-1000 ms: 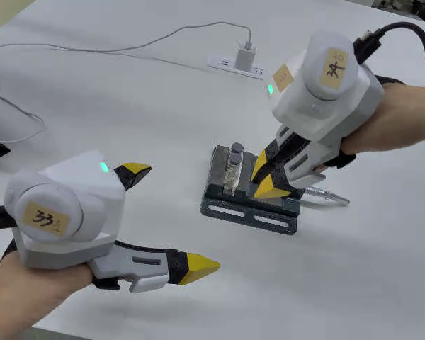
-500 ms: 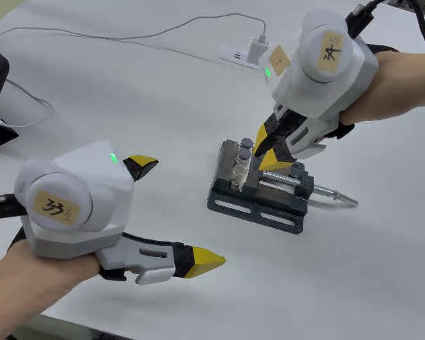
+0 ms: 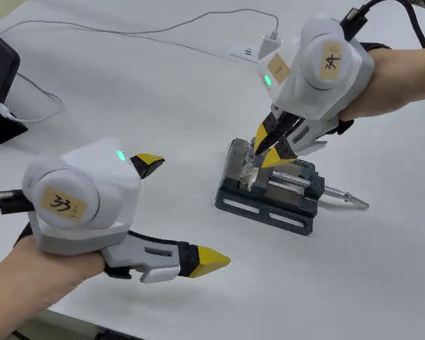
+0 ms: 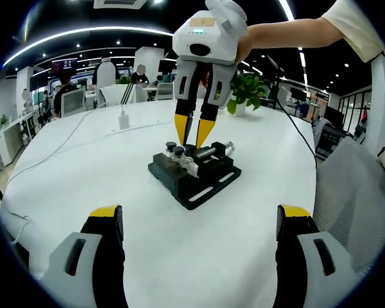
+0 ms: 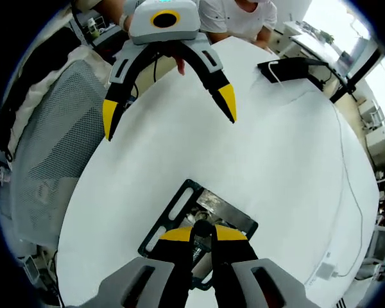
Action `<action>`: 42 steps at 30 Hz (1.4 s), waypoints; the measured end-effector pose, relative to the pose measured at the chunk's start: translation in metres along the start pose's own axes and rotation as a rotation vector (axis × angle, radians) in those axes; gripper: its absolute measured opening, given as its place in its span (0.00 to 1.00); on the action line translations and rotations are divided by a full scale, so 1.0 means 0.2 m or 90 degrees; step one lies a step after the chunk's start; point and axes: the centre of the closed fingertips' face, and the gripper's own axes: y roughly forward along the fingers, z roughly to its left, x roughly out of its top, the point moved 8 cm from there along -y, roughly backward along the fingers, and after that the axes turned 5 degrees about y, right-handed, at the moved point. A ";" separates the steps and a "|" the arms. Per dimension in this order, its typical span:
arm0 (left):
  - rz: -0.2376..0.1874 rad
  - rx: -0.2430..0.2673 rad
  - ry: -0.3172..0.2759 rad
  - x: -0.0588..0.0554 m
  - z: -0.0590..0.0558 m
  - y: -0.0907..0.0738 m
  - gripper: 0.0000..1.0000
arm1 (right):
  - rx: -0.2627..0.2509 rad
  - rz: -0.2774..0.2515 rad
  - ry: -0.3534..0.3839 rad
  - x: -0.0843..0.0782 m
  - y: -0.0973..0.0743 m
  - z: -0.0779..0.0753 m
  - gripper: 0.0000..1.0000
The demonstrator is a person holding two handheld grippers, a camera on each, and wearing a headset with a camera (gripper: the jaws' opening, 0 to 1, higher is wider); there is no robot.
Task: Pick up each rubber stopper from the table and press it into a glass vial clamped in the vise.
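A dark bench vise (image 3: 268, 205) stands on the white table and clamps small glass vials (image 3: 246, 170). In the left gripper view the vials (image 4: 186, 163) carry dark rubber stoppers (image 4: 178, 151). My right gripper (image 3: 267, 151) comes down from above onto the vials. Its yellow-tipped jaws stand narrowly apart around a dark round stopper (image 5: 202, 229) over the vise (image 5: 173, 215). My left gripper (image 3: 180, 212) hovers low at the near left, wide open with nothing between its jaws. It is about a hand's width left of the vise (image 4: 196, 176).
The vise's screw handle (image 3: 343, 197) sticks out to the right. A white power strip with a charger (image 3: 258, 48) and its cable lie at the far edge. A dark device (image 3: 0, 78) sits at the far left.
My right gripper has moved from beside the vise's right jaw to over the vials, its jaws now around a stopper. The left gripper has barely moved.
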 end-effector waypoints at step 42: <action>0.005 -0.011 -0.016 -0.03 -0.01 0.03 0.99 | 0.029 0.049 0.199 0.05 0.04 -0.01 0.03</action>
